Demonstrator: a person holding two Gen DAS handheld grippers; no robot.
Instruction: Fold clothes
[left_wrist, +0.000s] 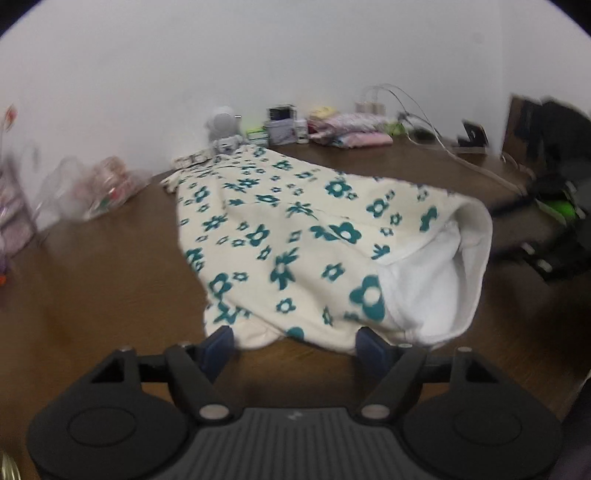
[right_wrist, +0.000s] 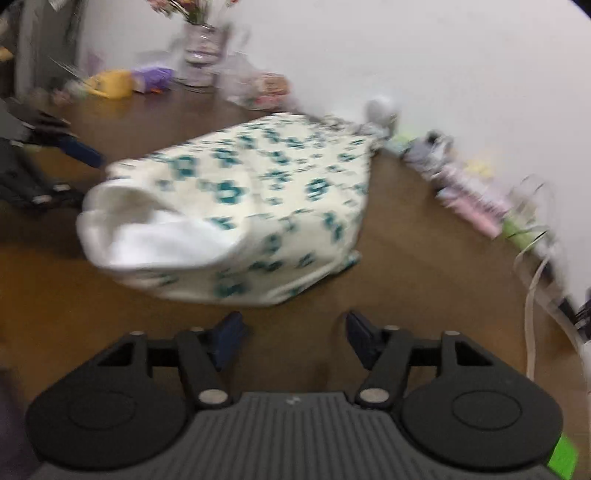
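Left wrist view: left gripper (left_wrist: 295, 341) released, jaws spread, nothing pinched; near hem of floral garment (left_wrist: 280, 236) lies just between blue fingertips (left_wrist: 221, 341), pads not pressing. Garment spread on brown table (left_wrist: 92, 280), white lining bulging open at right end. Folded clothes stack (left_wrist: 351, 129) far back by wall.

Right wrist view, blurred: right gripper (right_wrist: 293, 332) released, empty, just short of garment edge (right_wrist: 240, 206); other gripper (right_wrist: 74, 151) visible far left. Advice: flatten bulging lining first, pinch both layers at corners, fold evenly.

Both the left tongs (left_wrist: 295, 341) and right tongs (right_wrist: 293, 328) angle downward, jaws apart, gripping nothing.
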